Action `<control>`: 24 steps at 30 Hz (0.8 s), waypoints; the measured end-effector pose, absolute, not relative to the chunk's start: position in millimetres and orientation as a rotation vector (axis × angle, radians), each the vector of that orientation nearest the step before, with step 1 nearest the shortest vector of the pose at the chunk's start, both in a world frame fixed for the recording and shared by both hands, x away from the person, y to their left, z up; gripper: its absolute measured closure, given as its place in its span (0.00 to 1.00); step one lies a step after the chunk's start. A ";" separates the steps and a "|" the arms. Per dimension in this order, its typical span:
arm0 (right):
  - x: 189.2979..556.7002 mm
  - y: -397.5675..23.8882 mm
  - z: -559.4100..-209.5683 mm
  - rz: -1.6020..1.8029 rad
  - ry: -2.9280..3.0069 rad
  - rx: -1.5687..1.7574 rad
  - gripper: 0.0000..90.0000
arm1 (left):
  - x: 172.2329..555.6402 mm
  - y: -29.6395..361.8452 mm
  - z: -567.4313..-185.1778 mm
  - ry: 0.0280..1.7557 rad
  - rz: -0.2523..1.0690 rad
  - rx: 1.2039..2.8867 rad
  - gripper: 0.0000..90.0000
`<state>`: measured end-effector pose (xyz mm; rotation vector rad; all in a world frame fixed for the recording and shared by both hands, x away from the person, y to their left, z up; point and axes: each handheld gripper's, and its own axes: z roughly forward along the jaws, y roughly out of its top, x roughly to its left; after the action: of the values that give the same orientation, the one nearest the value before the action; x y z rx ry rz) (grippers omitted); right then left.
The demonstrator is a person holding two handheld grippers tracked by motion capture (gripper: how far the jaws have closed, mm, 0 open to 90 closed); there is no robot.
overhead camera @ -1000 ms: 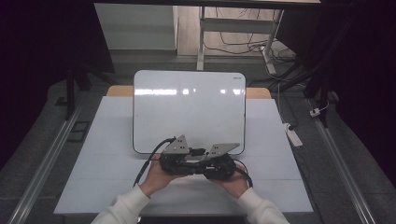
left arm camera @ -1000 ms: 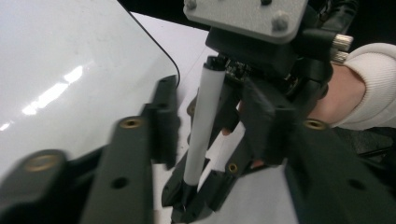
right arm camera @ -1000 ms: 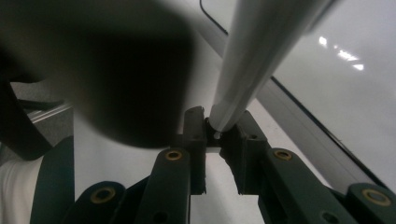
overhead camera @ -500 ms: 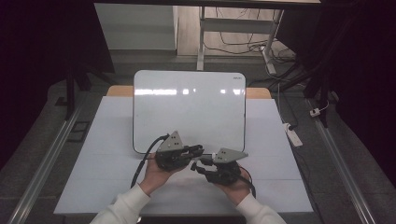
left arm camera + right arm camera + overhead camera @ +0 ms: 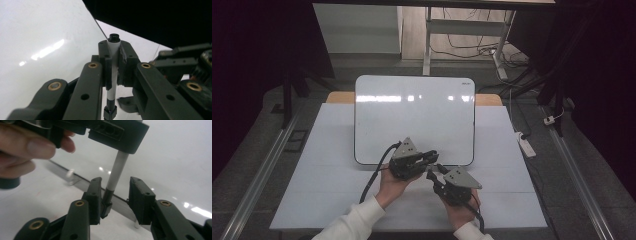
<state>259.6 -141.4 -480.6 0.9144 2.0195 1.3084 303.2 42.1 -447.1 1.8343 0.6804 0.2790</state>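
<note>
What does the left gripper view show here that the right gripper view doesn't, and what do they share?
Left gripper view: the left gripper shut on the marker's white barrel, its black end poking out past the jaws.

Right gripper view: the right gripper open, with the marker's black cap close against one jaw, and fingers of the person's left hand.

Both: the marker and the glossy whiteboard.

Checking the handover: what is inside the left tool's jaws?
The left tool is shut on a white marker with black ends. Its pads cover the barrel's middle. The black cap end sits between the open right tool jaws.
</note>
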 end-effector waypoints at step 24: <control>292.6 -183.3 -444.3 1.377 1.935 0.973 0.90 | 279.0 113.5 -440.5 0.736 0.317 1.854 0.44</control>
<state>292.6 -183.3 -444.3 0.9731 1.9351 1.3770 279.0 113.5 -440.5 1.8544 0.7355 0.3166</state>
